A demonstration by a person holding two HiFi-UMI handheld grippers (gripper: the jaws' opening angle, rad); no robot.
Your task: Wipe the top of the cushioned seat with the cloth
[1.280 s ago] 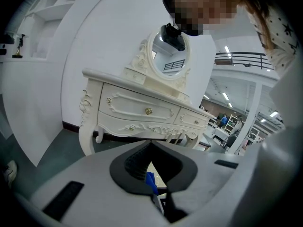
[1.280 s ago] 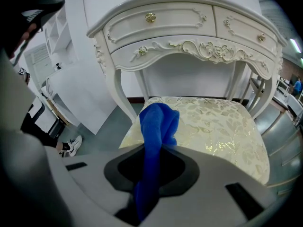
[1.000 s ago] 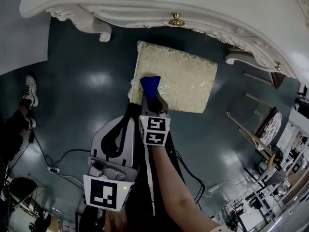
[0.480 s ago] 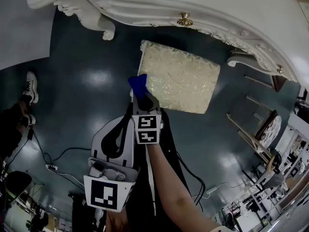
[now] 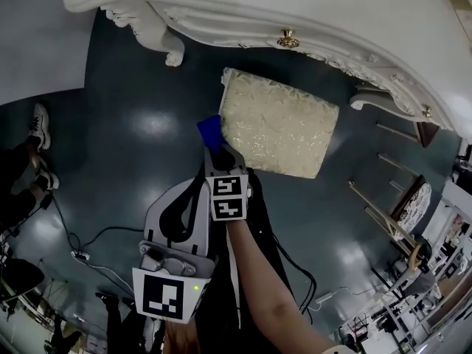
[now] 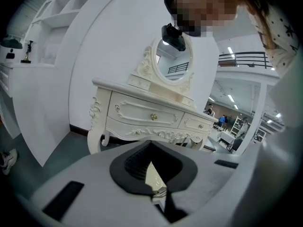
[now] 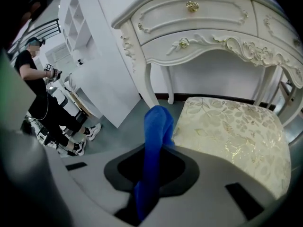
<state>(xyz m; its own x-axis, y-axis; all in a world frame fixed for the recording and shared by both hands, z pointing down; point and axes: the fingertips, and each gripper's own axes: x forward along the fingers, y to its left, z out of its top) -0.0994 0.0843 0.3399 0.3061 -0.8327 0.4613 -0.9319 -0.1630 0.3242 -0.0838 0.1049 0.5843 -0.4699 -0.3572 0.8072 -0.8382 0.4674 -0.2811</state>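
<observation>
The cushioned seat [image 5: 280, 133] is a cream, gold-patterned pad that stands on the dark floor under the white dressing table. My right gripper [image 5: 220, 153] is shut on the blue cloth [image 5: 210, 131], which hangs just off the seat's left edge, over the floor. In the right gripper view the blue cloth [image 7: 156, 141] rises from between the jaws, and the cushioned seat [image 7: 236, 136] lies to its right. My left gripper [image 5: 198, 177] is held lower and nearer to me, with its jaws together and nothing in them. Its own view shows a sliver of the cream seat [image 6: 154, 174] past them.
The white carved dressing table [image 5: 310, 21] spans the top, with legs [image 5: 158, 35] at the left and right. Cables [image 5: 81, 249] trail on the floor at the lower left. A person's shoe [image 5: 38, 127] is at the left. Chairs [image 5: 405, 190] stand at the right.
My right gripper has drawn the blue cloth leftwards off the seat's top to just beyond its left edge. The left gripper has stayed in place.
</observation>
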